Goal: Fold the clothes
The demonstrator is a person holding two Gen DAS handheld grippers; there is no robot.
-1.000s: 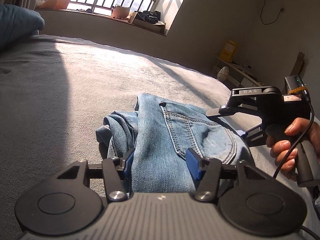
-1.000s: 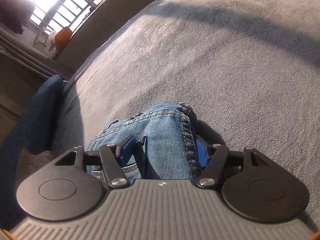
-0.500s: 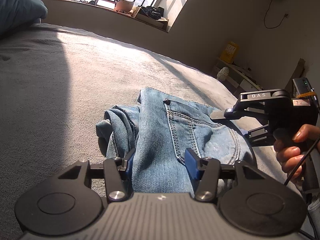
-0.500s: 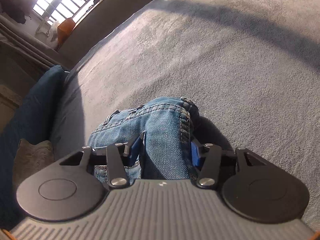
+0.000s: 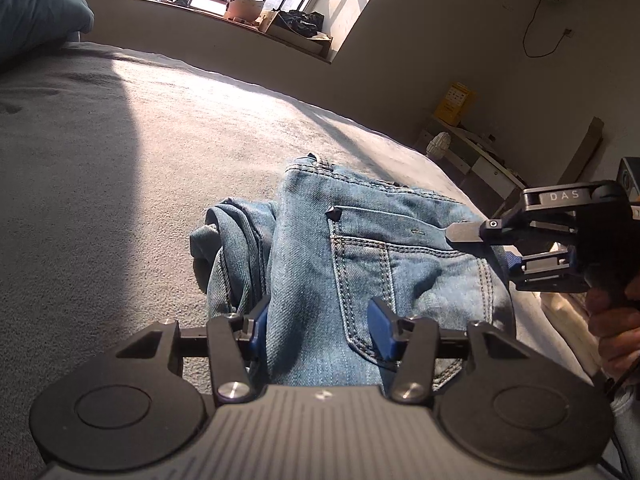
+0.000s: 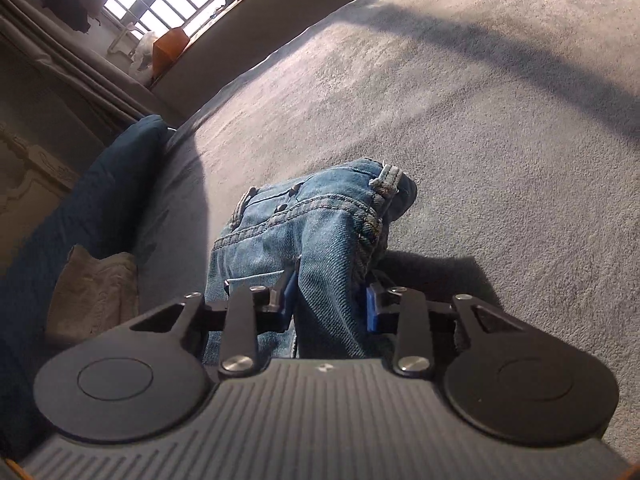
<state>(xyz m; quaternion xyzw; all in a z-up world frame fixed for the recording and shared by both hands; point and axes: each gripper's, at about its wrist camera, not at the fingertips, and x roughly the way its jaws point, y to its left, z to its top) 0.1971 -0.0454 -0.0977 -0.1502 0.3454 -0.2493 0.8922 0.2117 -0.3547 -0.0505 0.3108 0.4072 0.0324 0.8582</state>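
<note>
While the jeans [image 5: 360,264] sit in a thick folded bundle on the grey bed [image 5: 120,160], your left gripper [image 5: 318,326] and right gripper [image 6: 330,300] each pinch a denim fold; late stage, final placing likely left.

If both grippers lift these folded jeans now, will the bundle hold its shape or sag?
The jeans would likely sag between grips: the denim bunches and creases. Stacked layers suggest some weight. The loose fold beside the left gripper may fall open.

The jeans [image 5: 320,272] — near end hidden behind both gripper bodies.
</note>
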